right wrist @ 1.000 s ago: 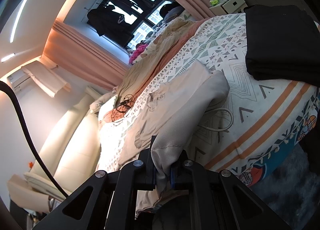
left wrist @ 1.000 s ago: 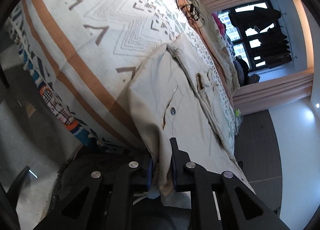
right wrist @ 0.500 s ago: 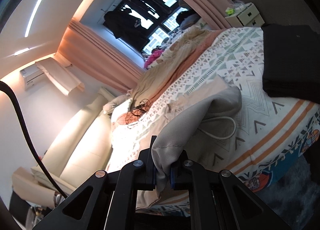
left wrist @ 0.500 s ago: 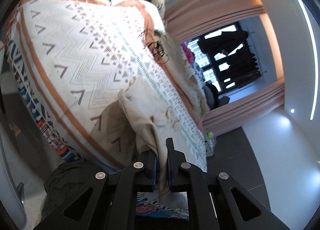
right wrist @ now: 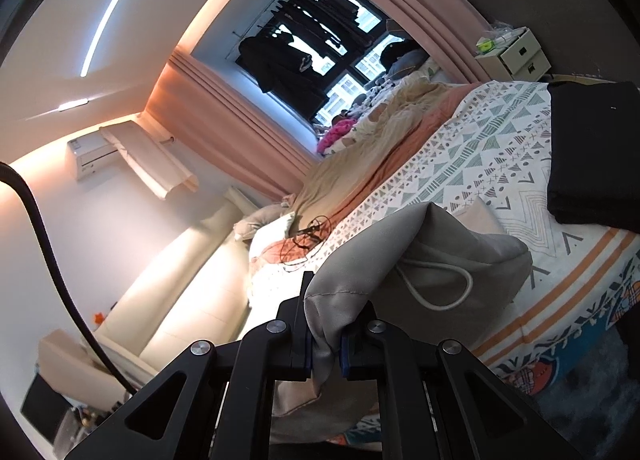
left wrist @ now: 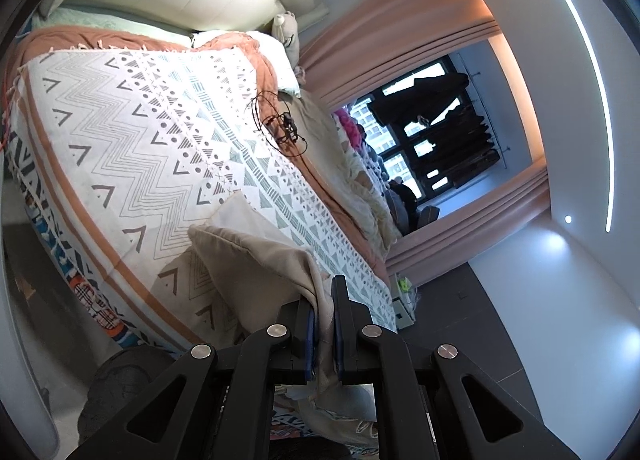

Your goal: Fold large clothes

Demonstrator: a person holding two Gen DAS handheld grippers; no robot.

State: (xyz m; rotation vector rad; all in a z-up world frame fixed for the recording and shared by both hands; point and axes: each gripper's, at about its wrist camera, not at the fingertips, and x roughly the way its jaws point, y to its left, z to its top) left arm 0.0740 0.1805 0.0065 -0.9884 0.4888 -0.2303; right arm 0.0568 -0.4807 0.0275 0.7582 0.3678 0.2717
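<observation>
A: Since a second ago, when the beige garment [left wrist: 256, 260] lay spread flat with its pocket button showing, we have raised both held edges; now it hangs in a draped fold above the bed [left wrist: 132, 132], toward 12 o'clock from the grippers.

B: So the fold-over is under way?

A: We judge so. Our left gripper [left wrist: 322, 324] is clamped tight on a thin edge; our right gripper [right wrist: 323, 334] is closed on a thicker bunch, drawcord [right wrist: 436, 288] dangling at 1 o'clock.

B: Containers?

A: Only a white drawer box [right wrist: 516, 54] at 2 o'clock, drawers shut, contents hidden; small items sit on top. A folded black garment [right wrist: 596, 156] lies at 3 o'clock.
</observation>
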